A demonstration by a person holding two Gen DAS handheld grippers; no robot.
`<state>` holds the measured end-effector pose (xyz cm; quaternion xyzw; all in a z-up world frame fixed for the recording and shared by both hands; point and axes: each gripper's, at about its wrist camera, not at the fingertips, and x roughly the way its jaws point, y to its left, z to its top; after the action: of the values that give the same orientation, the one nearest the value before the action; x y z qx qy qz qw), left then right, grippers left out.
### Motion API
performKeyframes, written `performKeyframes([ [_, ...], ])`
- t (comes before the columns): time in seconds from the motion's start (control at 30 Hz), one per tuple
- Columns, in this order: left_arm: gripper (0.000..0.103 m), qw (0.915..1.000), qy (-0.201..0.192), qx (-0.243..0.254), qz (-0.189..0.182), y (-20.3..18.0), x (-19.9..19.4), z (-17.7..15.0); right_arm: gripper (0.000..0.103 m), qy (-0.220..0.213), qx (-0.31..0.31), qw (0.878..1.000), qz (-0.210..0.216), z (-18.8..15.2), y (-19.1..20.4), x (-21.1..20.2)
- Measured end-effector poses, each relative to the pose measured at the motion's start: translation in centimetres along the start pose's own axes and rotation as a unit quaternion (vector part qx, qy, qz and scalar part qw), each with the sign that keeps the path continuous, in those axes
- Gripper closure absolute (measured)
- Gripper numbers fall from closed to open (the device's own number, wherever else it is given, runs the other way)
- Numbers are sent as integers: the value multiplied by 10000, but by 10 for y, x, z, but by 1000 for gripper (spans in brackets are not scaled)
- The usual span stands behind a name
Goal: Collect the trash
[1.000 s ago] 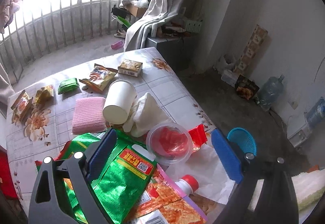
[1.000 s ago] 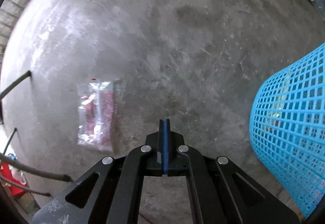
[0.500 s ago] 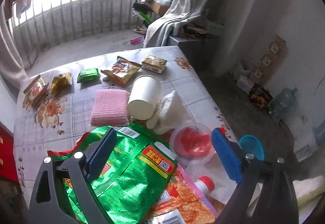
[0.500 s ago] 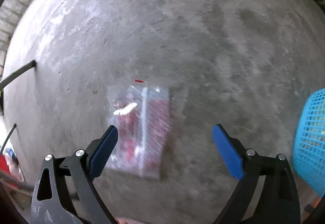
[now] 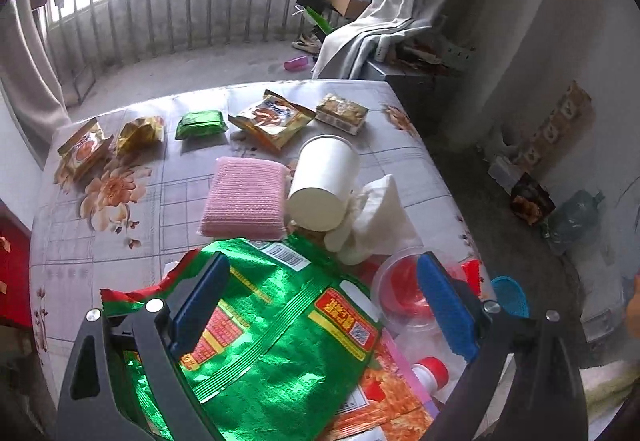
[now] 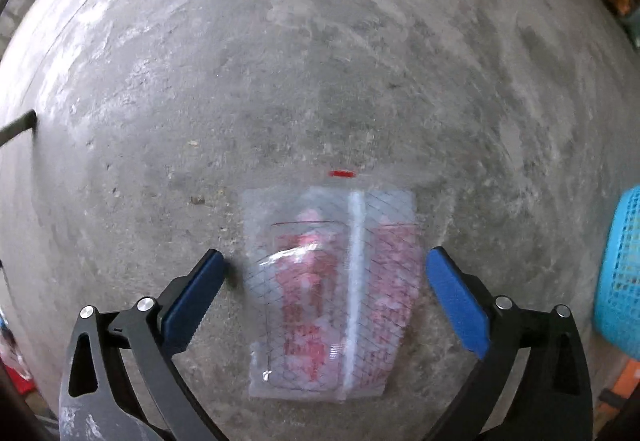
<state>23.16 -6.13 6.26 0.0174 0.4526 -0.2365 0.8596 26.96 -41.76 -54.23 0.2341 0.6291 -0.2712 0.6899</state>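
My right tongs [image 6: 324, 281] point down at the concrete floor [image 6: 320, 61], jaws opening wide, straddling a clear red-printed wrapper [image 6: 332, 293] lying flat, not yet pinched. The blue mesh basket [image 6: 620, 273] sits well right of the wrapper. My left tongs [image 5: 320, 305] hang spread and empty over the tabletop [image 5: 120, 225], above a green foil snack bag [image 5: 272, 341]. Lots left, I'd judge: paper cup [image 5: 324, 185], tissue [image 5: 376, 221], snack packets all uncollected on the tabletop.
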Motion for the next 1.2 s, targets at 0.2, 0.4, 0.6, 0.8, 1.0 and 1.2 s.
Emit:
performKeyframes([
  [0.2,11,10000,-48,-62,-13,1,-3,0,18,-14,-77,10000,59,-9,-9,-7],
  [0.4,11,9999,-120,-7,-39,-2,-11,-2,64,4,364,9992,164,-21,-48,-26],
  [0.6,11,9994,-298,-3,-151,-5,-29,-6,91,44,923,9930,734,-22,-98,-44],
  [0.8,11,9982,-513,-23,-326,-5,-42,-14,92,-1219,830,9742,1705,-51,-142,-179],
  [1.0,11,9969,-617,-148,-464,-7,-53,-26,88,-2782,733,9488,1306,-107,-231,-349],
  [1.2,11,9949,-843,-62,-542,-12,-73,-43,59,-1753,2142,9566,915,-116,-362,-304],
])
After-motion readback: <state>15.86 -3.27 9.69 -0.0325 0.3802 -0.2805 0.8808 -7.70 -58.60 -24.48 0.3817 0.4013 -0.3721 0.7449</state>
